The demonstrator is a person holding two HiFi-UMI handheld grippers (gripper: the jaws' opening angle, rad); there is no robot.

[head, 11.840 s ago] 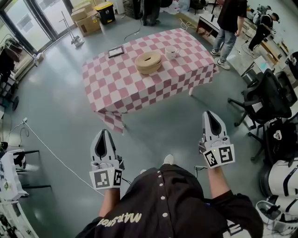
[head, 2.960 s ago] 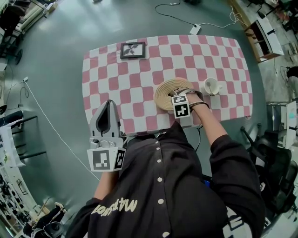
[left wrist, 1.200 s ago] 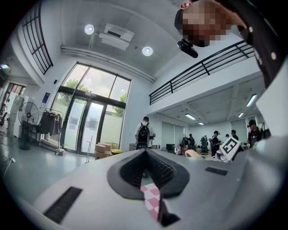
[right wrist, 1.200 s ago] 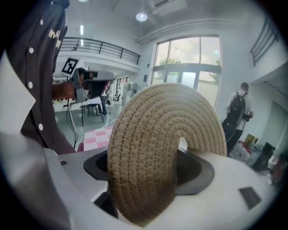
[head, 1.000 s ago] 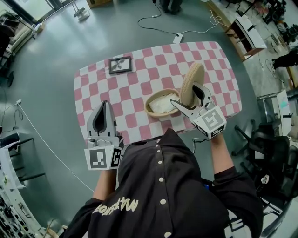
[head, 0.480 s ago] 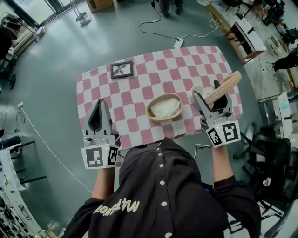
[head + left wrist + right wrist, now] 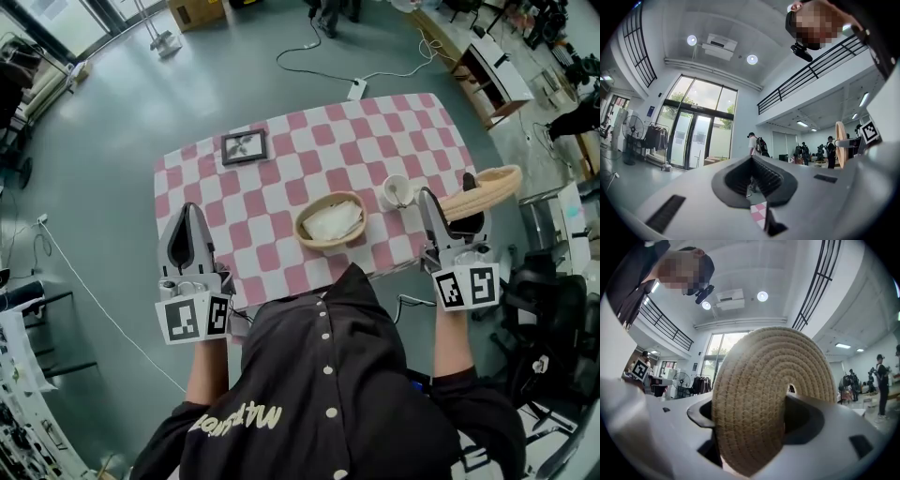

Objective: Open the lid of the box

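Lid (image 7: 492,183) has come off the box (image 7: 328,242) and hangs past the counter (image 7: 272,187) edge, clamped in your right hand-held gripper (image 7: 448,199). Your left hand-held gripper (image 7: 187,214) is closed, empty. Opening is done.

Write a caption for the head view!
Right gripper holds the woven lid away from the open box on the checked table.

Bright, even daylight; strong fisheye edge distortion.

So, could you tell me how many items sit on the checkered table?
3: a picture frame far left, the open basket central, a cup right of it. Table's near edge partly hidden.
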